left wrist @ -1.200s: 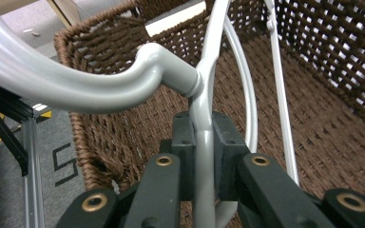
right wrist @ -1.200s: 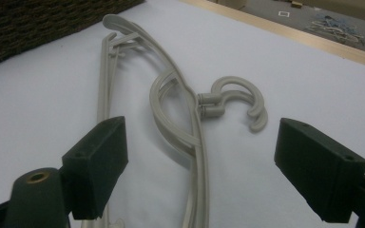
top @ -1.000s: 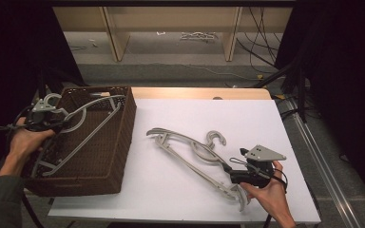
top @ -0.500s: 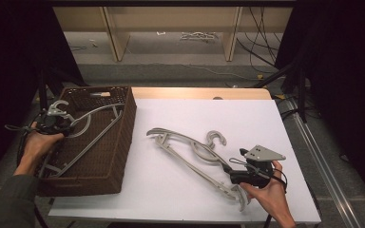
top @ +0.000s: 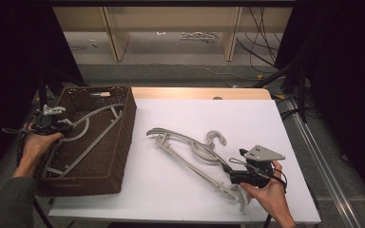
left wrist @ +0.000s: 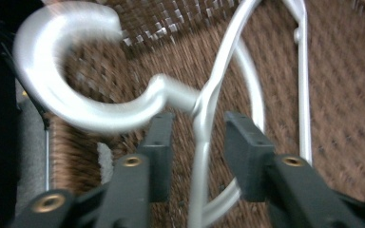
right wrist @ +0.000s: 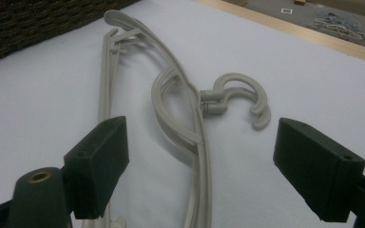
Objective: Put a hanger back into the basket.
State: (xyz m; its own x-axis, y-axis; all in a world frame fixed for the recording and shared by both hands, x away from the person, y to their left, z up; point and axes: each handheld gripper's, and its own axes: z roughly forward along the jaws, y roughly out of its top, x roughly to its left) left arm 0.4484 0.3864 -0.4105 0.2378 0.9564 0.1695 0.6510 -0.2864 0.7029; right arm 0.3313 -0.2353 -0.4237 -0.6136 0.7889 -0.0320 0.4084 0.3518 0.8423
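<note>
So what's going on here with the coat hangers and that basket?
A person is moving pale plastic coat hangers from a white table into a brown wicker basket. The left claw has just been opening around the silvery-grey hanger in the basket: its rod sits between the pads without being pressed, so it looks freshly let go. The right claw is wide open, poised over the stacked beige hangers on the table, gripping nothing yet.
</note>
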